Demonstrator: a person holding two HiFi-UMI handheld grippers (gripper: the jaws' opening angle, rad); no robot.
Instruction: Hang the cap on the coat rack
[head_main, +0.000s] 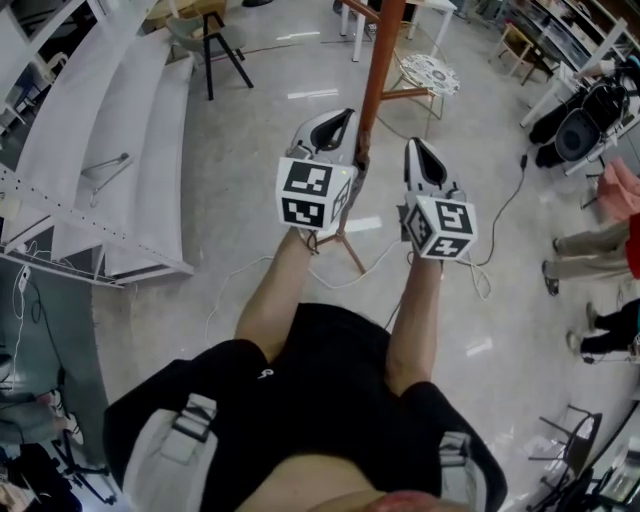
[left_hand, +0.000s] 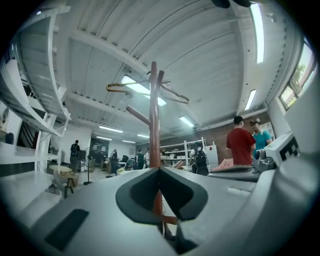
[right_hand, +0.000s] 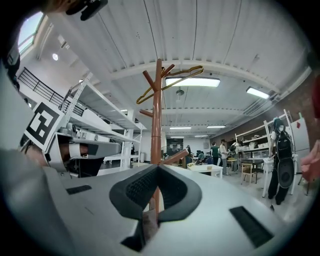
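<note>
The coat rack is a brown wooden pole (head_main: 380, 60) with short pegs, standing right in front of me. A thin wire hanger (left_hand: 150, 89) hangs on its top pegs, also seen in the right gripper view as the hanger (right_hand: 170, 80). No cap shows in any view. My left gripper (head_main: 335, 128) is raised just left of the pole, its jaws shut with nothing between them (left_hand: 159, 169). My right gripper (head_main: 420, 158) is raised just right of the pole, likewise shut and empty (right_hand: 158, 166). Both point up along the pole (left_hand: 154, 125) (right_hand: 158, 115).
White shelving boards (head_main: 110, 150) lean at the left. A round white side table (head_main: 430, 72) and a black stool (head_main: 215, 40) stand behind the rack. Cables (head_main: 500, 220) trail on the floor. People (head_main: 590, 240) stand at the right; others (left_hand: 241, 142) are beyond.
</note>
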